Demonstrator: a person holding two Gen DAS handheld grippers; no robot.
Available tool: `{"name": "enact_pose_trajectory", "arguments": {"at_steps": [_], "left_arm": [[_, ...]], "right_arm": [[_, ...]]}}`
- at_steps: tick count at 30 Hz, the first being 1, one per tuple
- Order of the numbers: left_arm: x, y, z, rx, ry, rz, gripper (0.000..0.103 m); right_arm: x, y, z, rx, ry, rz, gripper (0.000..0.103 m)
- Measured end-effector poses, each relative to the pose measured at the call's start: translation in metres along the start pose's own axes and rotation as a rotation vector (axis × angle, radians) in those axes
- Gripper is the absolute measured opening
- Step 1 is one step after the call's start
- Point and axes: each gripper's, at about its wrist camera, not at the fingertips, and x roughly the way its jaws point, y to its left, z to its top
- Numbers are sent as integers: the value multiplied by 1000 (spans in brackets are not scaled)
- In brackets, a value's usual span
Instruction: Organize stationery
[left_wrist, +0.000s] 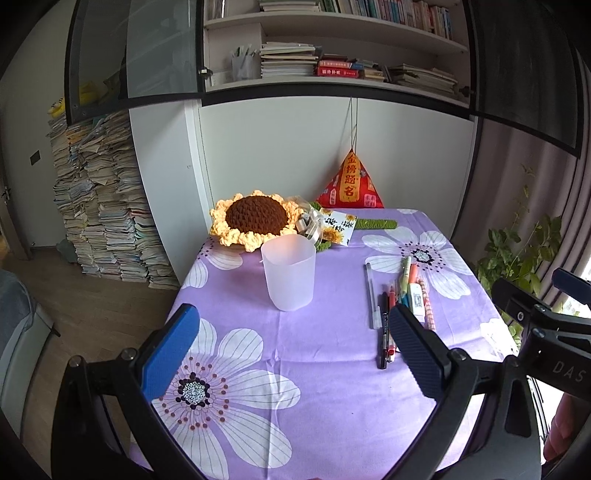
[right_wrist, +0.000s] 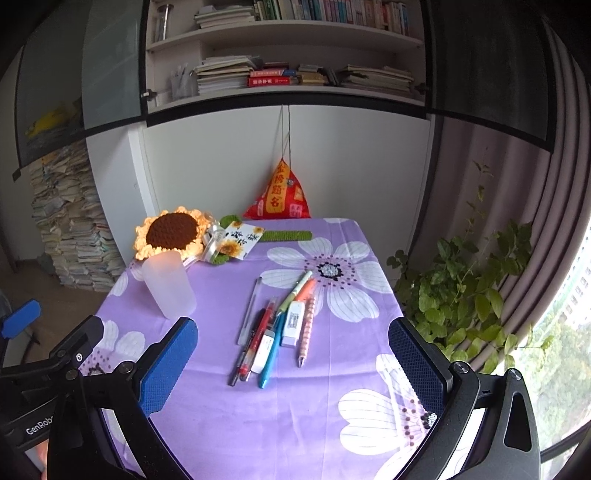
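- Both tools being held back over near edge of table (right_wrist: 332, 384); nothing being gripped yet.
- L gripper (left_wrist: 295, 354) and R gripper (right_wrist: 291, 369): jaws being kept spread, empty.
- Pens (right_wrist: 273, 325) lying loose in a cluster, well apart from empty frosted cup (right_wrist: 170, 288).
- Judged: first pick pending; R being lined up on one pen, then cup drop.

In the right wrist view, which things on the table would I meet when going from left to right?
Frosted plastic cup → clear pen → white eraser → pink spiral pen. The overlapping pens in between are left out.
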Motion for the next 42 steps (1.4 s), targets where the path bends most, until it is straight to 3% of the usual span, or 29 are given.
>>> {"name": "enact_pose_trajectory", "arguments": {"at_steps": [9,18,24,27,34,42], "left_arm": [[26,-5,1,3,42,-7,102],[66,-11,0,8,123,-10,102],[77,-15,7,7,128,-34,101],[84,-17,9,3,144,-66,99],[106,-36,9,40,209,-130,80],[138,-58,8,79,277,-178,68]], "right_arm": [[29,-5,3,10,45,-5,103],[73,-21,-1,48,143,4,103],[87,-29,5,66,169,15,103],[94,-34,9,77,184,27,90],[131,-54,-2,164,326,72,52],[158,-65,-12,165,384,72,49]]}}
